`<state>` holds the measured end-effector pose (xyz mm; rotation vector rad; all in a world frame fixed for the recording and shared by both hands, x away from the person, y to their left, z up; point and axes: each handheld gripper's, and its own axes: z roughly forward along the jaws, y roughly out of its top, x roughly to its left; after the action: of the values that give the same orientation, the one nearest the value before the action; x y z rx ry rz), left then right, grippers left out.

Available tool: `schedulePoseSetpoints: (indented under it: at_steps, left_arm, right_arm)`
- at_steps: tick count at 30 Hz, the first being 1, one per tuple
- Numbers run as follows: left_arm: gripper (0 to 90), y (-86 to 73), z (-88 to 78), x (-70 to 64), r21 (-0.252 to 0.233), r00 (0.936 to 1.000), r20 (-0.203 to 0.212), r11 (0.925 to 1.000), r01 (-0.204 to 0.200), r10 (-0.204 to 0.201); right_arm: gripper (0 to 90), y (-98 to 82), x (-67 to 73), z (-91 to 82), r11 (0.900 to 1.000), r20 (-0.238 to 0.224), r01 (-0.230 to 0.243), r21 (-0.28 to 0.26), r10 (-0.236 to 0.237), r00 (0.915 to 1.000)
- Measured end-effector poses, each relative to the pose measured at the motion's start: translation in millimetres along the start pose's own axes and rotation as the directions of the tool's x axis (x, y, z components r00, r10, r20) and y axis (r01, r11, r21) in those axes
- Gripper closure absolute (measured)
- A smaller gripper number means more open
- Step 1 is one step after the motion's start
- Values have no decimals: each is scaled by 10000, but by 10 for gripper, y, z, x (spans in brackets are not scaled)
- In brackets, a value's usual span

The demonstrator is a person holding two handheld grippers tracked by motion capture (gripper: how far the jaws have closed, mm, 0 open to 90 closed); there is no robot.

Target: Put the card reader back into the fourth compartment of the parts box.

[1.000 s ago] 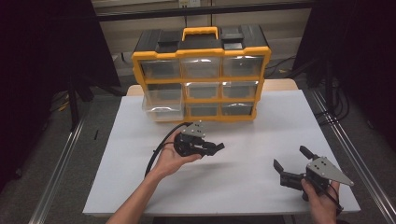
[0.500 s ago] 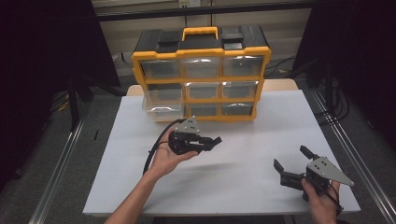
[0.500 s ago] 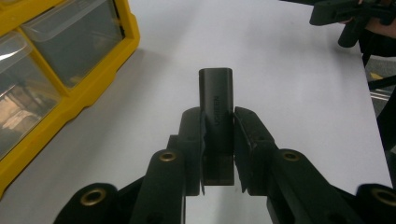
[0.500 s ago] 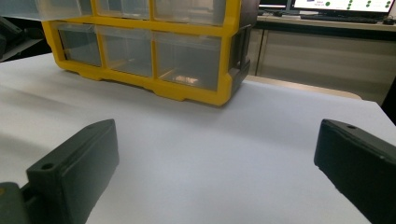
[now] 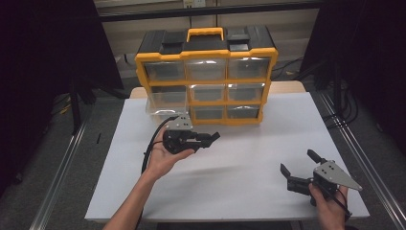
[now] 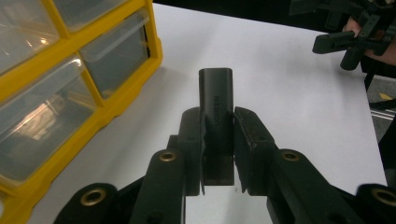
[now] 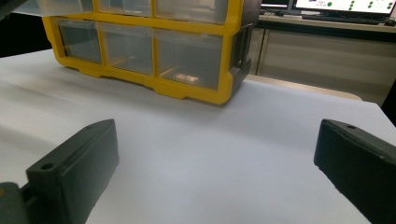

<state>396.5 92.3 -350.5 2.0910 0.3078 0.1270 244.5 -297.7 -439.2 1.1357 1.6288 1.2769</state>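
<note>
At the far edge of the white worktop (image 5: 239,163): one yellow and black drawer cabinet (image 5: 207,72) with clear drawers in three rows, a handle on top; the left drawer of the middle row (image 5: 163,100) stands pulled out. Near the middle of the worktop, just in front of the cabinet: left claw (image 5: 210,138), held in the left hand (image 5: 165,155), clenched on a small black block (image 6: 215,119) that sticks out past the jaw tips and is held above the surface. Near the right front corner: right claw (image 5: 299,166), held in the right hand (image 5: 330,203), released, jaws wide apart, nothing between them, pointing toward the cabinet.
</note>
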Motion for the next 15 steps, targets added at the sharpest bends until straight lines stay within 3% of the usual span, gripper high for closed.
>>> schedulePoseSetpoints:
  at_steps: [11,15]
  left_arm:
    - [739,31,-116,34,-159,9995,-295,9999,67,-71]
    - [739,69,-197,31,-96,9980,-597,9998,-201,195]
  right_arm:
    - [1,-3,-8,-3,10000,-100,87,-27,-87,9999]
    - [1,-3,-11,-5,10000,-73,97,-4,-97,9999]
